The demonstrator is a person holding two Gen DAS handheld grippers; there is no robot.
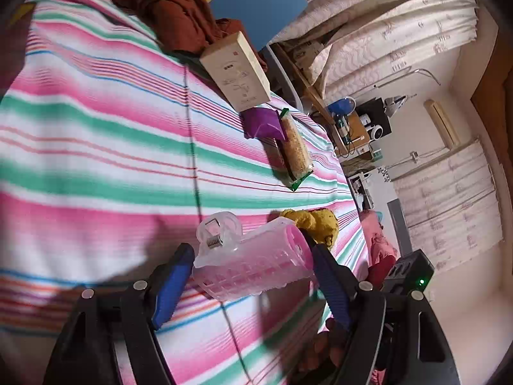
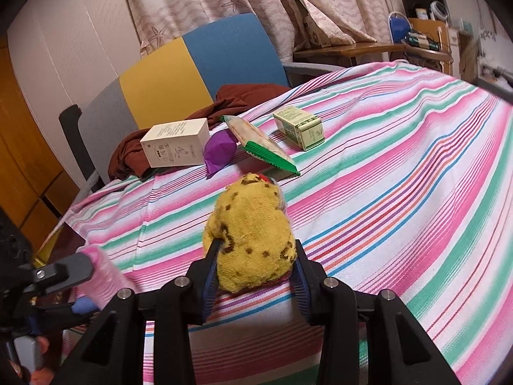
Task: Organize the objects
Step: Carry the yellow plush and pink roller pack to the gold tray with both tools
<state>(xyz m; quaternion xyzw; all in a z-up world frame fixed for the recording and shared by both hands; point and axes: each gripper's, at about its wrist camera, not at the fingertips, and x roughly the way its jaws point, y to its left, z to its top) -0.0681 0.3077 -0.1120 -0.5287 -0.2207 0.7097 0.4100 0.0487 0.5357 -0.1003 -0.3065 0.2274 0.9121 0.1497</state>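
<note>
You are clamping the yellow sock bundle [image 2: 253, 234] in the right gripper [image 2: 256, 276] and the pink clip-on basket [image 1: 253, 263] in the left gripper [image 1: 250, 272], both near the white box [image 2: 176, 142]; be keeping both grips firm.

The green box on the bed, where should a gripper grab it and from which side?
Grip the green box across its two long side faces, coming from above. It lies flat on the striped sheet, standing apart from the snack packet, so its sides look clear. Those faces are flat and parallel, which probably suits two fingers. Both grippers are occupied now.
</note>
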